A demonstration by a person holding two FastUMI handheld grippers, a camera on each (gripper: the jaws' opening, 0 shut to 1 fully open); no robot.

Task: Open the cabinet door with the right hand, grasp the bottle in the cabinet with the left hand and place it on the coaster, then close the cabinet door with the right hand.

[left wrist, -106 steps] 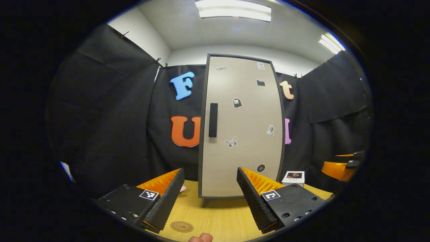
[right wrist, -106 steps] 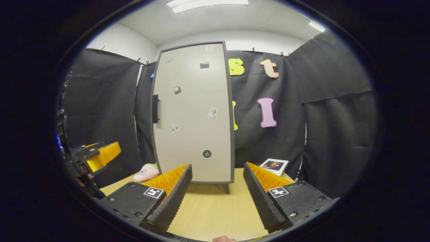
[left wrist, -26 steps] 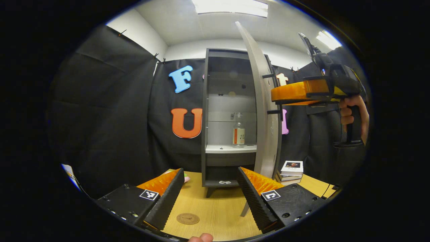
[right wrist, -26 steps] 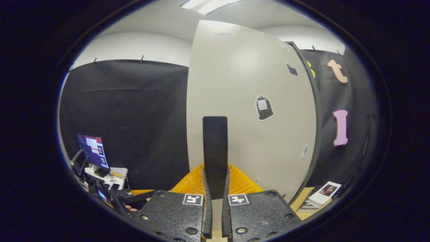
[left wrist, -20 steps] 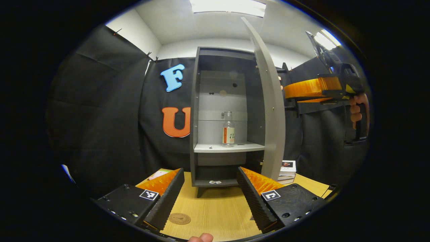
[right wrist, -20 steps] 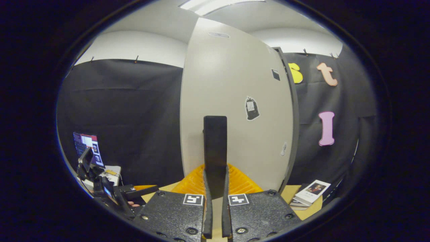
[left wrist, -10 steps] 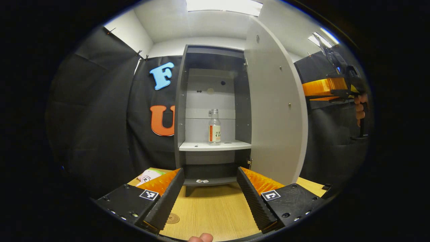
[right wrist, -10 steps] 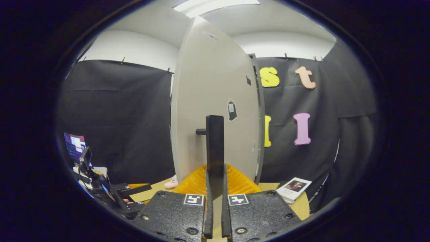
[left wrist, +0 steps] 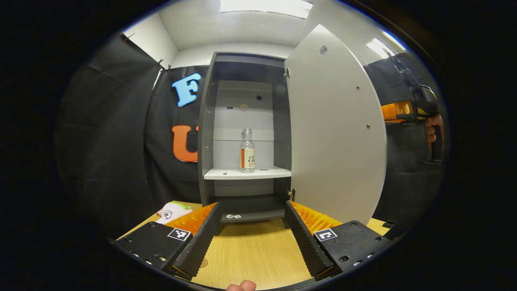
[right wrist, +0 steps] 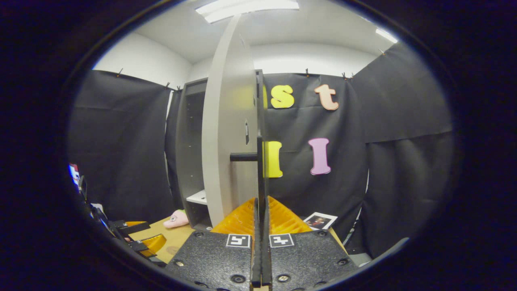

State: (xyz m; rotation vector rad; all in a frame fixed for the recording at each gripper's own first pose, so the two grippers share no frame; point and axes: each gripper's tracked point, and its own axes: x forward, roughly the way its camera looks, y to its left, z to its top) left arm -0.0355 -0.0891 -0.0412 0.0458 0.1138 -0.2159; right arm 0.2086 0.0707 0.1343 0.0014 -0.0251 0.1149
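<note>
The grey cabinet (left wrist: 207, 121) stands open on the wooden table (left wrist: 252, 252). A clear bottle (left wrist: 247, 150) with an orange-and-white label stands upright on its middle shelf (left wrist: 230, 173). The door (left wrist: 335, 133) is swung wide to the right. My left gripper (left wrist: 252, 236) hovers open over the table in front of the cabinet, well short of the bottle. A sliver of the round coaster (left wrist: 201, 262) peeks out beside its left finger. In the right gripper view, my right gripper (right wrist: 261, 210) is shut on the door's black handle (right wrist: 261, 169), with the door (right wrist: 226, 141) seen nearly edge-on.
A pink plush toy (left wrist: 171, 210) lies on the table left of the cabinet. A book (right wrist: 319, 220) lies at the back right. A hand (left wrist: 433, 129) holds the right gripper (left wrist: 398, 111) behind the open door. Small white items sit on the bottom shelf (left wrist: 232, 216).
The right gripper, shut on the handle, has swung the door from partly open to wide open. The left gripper has drifted so that the bottle now sits straight ahead.
</note>
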